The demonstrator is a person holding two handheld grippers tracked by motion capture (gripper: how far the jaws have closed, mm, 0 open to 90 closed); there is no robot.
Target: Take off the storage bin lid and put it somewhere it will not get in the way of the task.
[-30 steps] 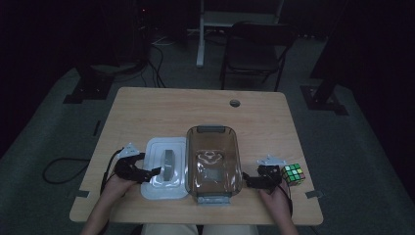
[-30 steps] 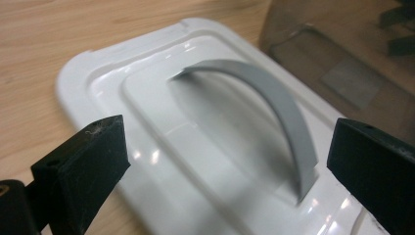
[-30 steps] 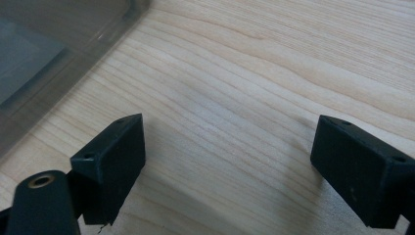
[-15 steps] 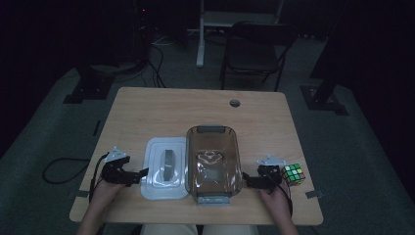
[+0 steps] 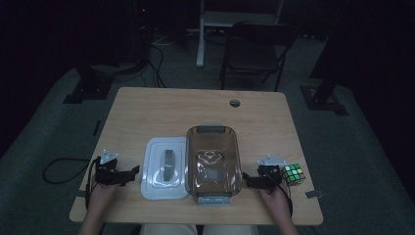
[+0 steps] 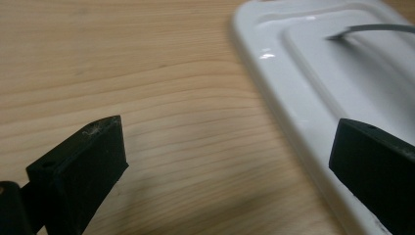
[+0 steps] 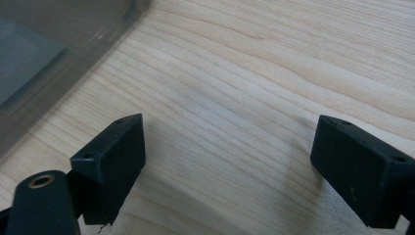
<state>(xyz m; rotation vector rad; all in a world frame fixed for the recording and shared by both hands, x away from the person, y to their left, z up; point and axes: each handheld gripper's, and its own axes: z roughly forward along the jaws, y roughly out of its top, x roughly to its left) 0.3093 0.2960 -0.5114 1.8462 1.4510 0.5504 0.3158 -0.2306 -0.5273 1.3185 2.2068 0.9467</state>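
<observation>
My left tongs (image 5: pixel 133 172) rest on the counter (image 5: pixel 195 110) with jaws apart, just beside the white lid (image 5: pixel 165 168); my right tongs (image 5: pixel 248 181) gape too, beside the clear brown tub (image 5: pixel 213 159); a colour cube (image 5: pixel 293 174) sits by my right hand (image 5: pixel 275 198).

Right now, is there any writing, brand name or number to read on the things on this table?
None can be read.
Clear brown plastic box: a pale pattern and a grey patch on it, too blurred to tell if they hold writing.
White plastic lid: plain.
Multicoloured puzzle cube: colours, no letters.
</observation>
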